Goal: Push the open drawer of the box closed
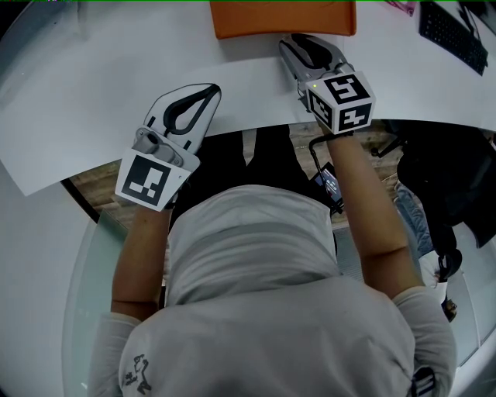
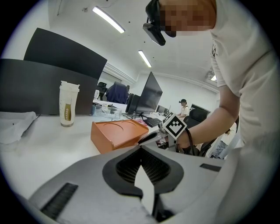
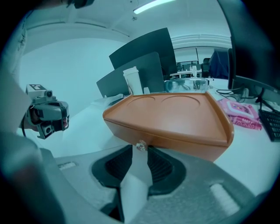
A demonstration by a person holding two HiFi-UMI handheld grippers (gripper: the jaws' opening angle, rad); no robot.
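Observation:
An orange box [image 1: 283, 19] lies on the white table [image 1: 93, 93] at the far edge of the head view. Its front face carries a small shiny knob [image 3: 141, 145], and the drawer front looks flush with the box [image 3: 175, 113]. My right gripper [image 3: 140, 149] points straight at that knob; its jaws stand slightly apart, with the knob just at their tips and nothing gripped. In the head view the right gripper [image 1: 288, 40] reaches the box's near right corner. My left gripper [image 1: 215, 91] rests on the table left of the box [image 2: 118, 133], its fingertips touching and empty [image 2: 141, 148].
A paper coffee cup [image 2: 67, 105] stands behind the box beside dark monitors. A white cloth [image 2: 13, 122] lies at the far left. A keyboard [image 1: 453, 35] and a pink packet [image 3: 243, 111] sit right of the box. The table's near edge runs just under both grippers.

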